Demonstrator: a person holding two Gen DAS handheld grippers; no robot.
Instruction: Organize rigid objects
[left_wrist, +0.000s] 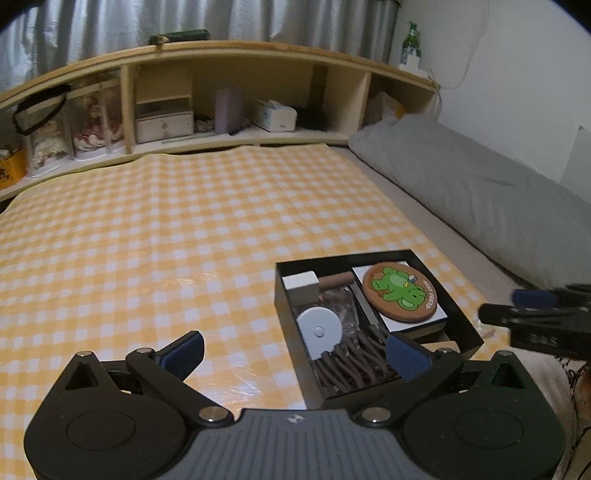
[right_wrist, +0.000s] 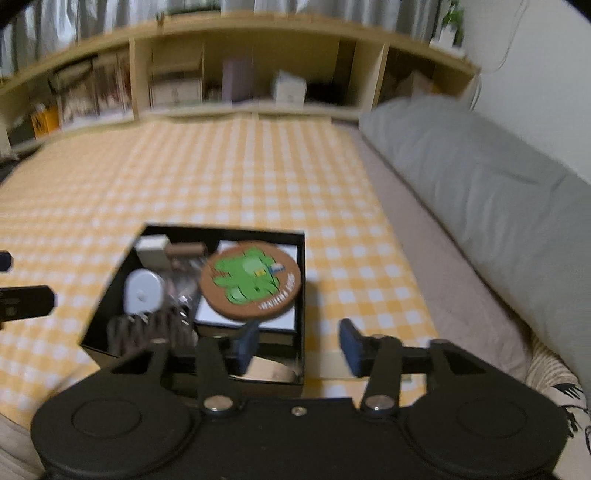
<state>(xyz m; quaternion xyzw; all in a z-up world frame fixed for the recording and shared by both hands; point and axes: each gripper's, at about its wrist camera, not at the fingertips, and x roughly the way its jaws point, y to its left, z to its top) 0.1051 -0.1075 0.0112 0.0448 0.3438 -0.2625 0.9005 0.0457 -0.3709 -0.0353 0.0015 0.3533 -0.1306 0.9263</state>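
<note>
From the left wrist view, the left claw (left_wrist: 295, 354) stands spread to its widest with nothing between its blue pads, hovering over the near end of a black box (left_wrist: 469, 325) that sits on a yellow checked cloth (left_wrist: 147, 240). Inside the box a round cork coaster (left_wrist: 400, 291) printed with a green frog lies flat on a white box (left_wrist: 417, 321) in the right half. The left half holds a white cube (left_wrist: 301, 286), a brown cylinder (left_wrist: 334, 280), a white disc (left_wrist: 319, 330) and a pile of brown sticks (left_wrist: 354, 365). The right claw (left_wrist: 535, 314) enters from the right edge, beside the box. A wooden shelf (left_wrist: 229, 59) runs behind, and a grey cushion (left_wrist: 480, 192) lies to the right.

From the right wrist view, which is blurred, the right claw (right_wrist: 299, 345) is released, its pads apart and empty; one finger hangs over the box's near right corner, the other over the cloth. The coaster (right_wrist: 251, 280) rests in the black box (right_wrist: 300, 295), clear of the pads.
</note>
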